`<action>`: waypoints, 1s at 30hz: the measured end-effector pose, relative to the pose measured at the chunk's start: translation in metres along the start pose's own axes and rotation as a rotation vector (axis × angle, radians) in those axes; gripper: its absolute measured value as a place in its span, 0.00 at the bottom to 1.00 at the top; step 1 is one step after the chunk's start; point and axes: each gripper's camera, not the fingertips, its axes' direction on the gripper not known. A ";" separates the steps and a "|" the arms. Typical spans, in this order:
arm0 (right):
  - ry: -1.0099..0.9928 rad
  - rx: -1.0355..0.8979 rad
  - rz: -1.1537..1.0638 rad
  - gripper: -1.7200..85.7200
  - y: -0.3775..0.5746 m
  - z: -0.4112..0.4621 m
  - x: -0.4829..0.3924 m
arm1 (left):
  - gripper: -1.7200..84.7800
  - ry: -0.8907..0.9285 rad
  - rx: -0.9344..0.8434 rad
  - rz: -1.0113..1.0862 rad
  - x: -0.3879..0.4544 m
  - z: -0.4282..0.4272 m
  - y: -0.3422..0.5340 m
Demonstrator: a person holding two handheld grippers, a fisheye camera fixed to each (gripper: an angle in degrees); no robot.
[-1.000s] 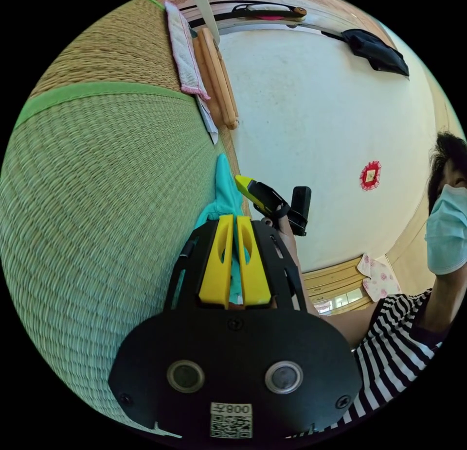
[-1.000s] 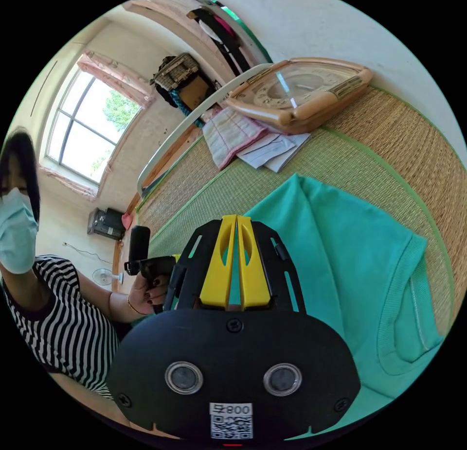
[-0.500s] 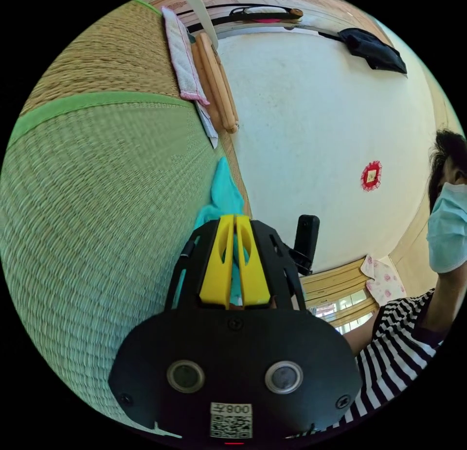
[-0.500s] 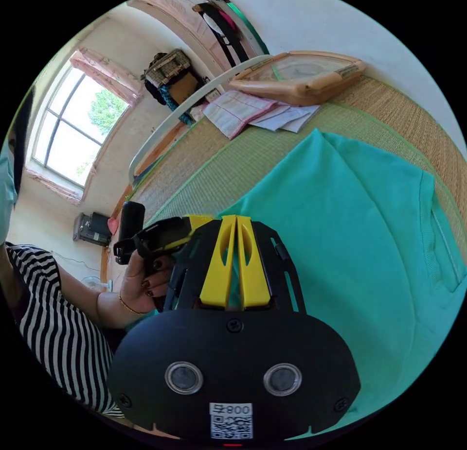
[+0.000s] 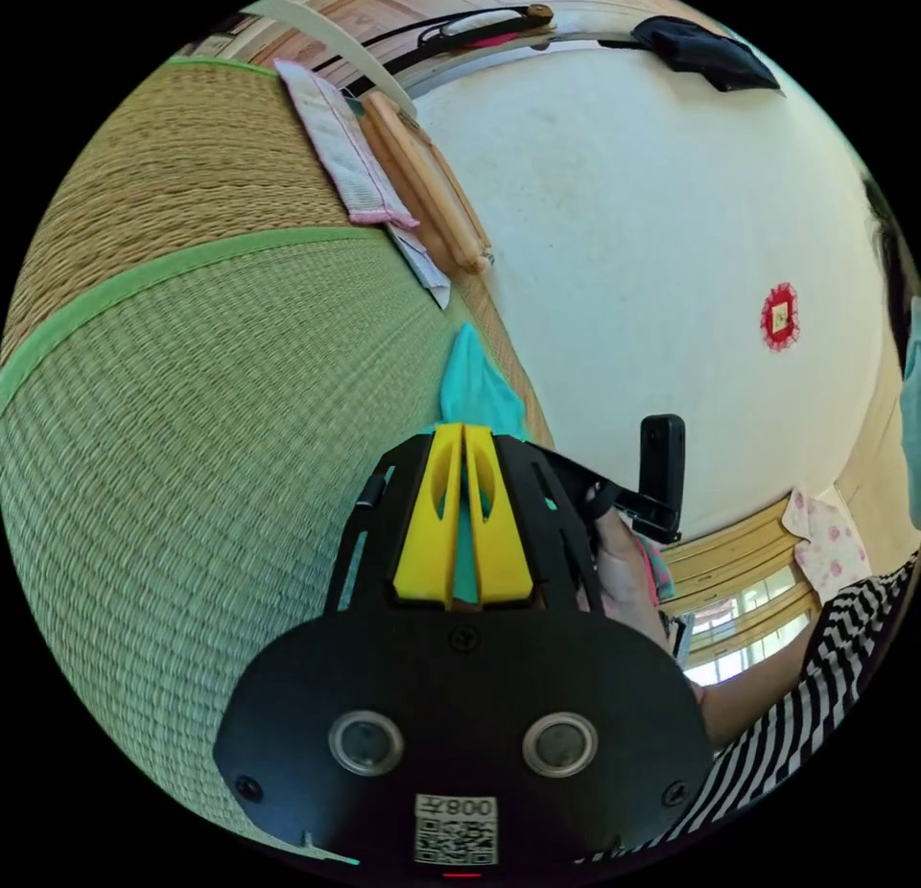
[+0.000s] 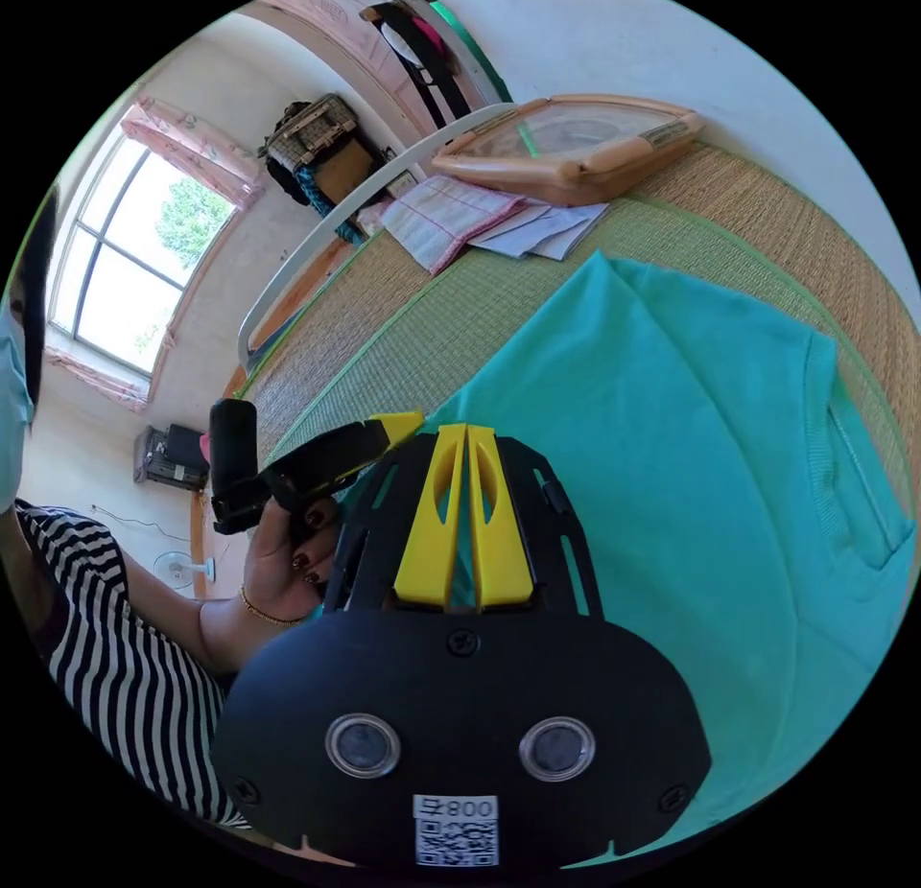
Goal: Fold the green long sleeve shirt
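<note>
Item 1, left gripper: in the left gripper view my yellow jaws stand nearly together, with a strip of green cloth between them down their length. I count them as clamped on the cloth. In the right gripper view this same gripper enters at 9 o'clock of my right jaws, held in a hand; there I cannot tell how its jaws stand.

Item 2, right gripper: in the right gripper view the jaws are drawn narrow, green fabric showing in the slit between them; pinched on the shirt.

Item 3, green long sleeve shirt: it lies spread on the woven mat, running from my right jaws out toward 3 o'clock, with a ribbed band at the far edge. In the left gripper view I see it as a narrow peak rising at 12 o'clock just above the jaws, seen edge-on.

Item 4, woven mat: green-bordered, under the shirt.

Item 5, at the mat's far end, 12 o'clock in the right gripper view: a wooden-framed clock lying flat, with a pink-lined cloth and papers beside it, well apart from the shirt.

Item 6, person: a striped sleeve at 8 o'clock.
</note>
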 end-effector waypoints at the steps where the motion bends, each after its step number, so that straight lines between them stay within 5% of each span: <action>1: 0.006 0.006 -0.006 0.02 -0.002 -0.003 0.002 | 0.02 -0.015 -0.017 0.014 0.004 0.000 -0.005; 12: 0.258 -0.045 -0.044 0.02 -0.092 0.061 0.043 | 0.02 -0.028 -0.067 0.056 0.022 -0.018 -0.046; 20: 0.183 -0.025 0.025 0.02 -0.065 0.085 0.067 | 0.02 0.001 -0.091 0.037 0.027 -0.033 -0.081; 30: 0.112 -0.017 0.078 0.02 0.127 0.073 0.033 | 0.02 0.038 -0.102 0.074 0.046 -0.056 -0.122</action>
